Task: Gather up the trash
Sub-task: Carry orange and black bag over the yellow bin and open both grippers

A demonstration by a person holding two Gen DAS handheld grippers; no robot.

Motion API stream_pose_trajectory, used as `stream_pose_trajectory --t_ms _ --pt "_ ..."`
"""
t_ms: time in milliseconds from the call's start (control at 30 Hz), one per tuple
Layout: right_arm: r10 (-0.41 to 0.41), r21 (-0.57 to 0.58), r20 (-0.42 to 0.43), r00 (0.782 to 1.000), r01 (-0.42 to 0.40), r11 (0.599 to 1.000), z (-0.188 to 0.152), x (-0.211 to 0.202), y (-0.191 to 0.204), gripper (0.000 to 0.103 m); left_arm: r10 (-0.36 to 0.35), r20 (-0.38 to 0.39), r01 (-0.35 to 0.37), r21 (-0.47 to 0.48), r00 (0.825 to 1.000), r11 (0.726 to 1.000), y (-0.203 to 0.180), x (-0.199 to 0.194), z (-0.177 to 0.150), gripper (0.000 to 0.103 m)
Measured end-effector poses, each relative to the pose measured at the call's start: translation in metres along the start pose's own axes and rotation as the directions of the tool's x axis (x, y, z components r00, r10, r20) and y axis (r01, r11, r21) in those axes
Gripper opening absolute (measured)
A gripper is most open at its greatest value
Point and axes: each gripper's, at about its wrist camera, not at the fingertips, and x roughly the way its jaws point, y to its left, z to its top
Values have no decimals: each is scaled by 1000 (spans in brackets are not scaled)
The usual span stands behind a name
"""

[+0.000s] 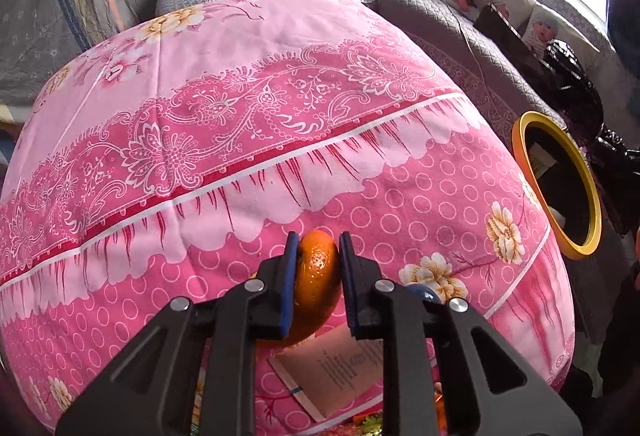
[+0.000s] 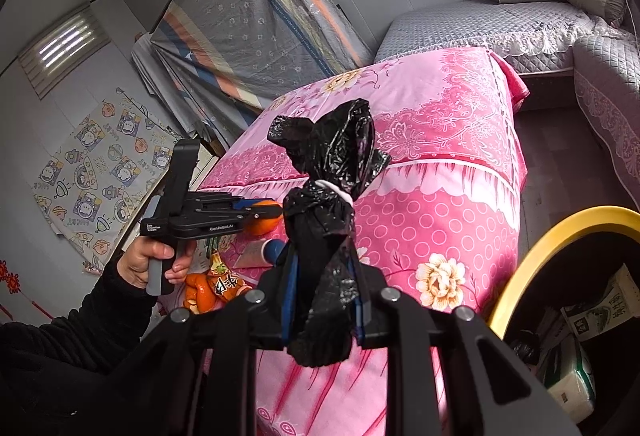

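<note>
Table (image 1: 280, 116) under pink floral cloth is filling both views; bin (image 1: 592, 220) with yellow rim is standing just beside its right edge, cartons and paper already lying inside per right view. Black bag (image 2: 332, 196), tied with a white band, is sitting pinched between the right gripper (image 2: 322, 300) fingers, raised over the cloth near the bin. Left gripper (image 1: 318, 276) is pinching an orange (image 1: 318, 268) from both sides, apparently holding it clear of the cloth. Paper slip (image 1: 336, 368) is lying beneath it, with peel and a wrapper (image 2: 218, 286) near the table's near edge.

Step in hand, judging: carrying the orange to the bin. Next move is calling for swinging left gripper rightward over the rim, then spreading the fingers; the bag likely follows.
</note>
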Motion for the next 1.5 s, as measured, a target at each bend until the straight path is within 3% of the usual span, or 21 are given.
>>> stream_pose_trajectory --t_ms 133,367,800,1133,1500 --pt "6 1 -2 1000 -6 1000 2 1 3 20 -27 72 30 -43 997 999 13 -25 -1 18" --pt "36 -30 -5 999 -36 999 4 4 17 20 -12 190 25 -68 982 997 25 -72 -6 18" --pt "13 -15 30 999 -13 1000 6 -1 17 20 -14 255 30 -61 967 998 15 -100 -11 18" --pt "-24 57 108 994 18 998 -1 -33 -10 20 -79 285 83 -4 955 997 -31 -102 9 18" --pt "-191 209 198 961 149 966 -22 -84 -66 20 -197 295 171 113 935 979 -109 -90 41 18"
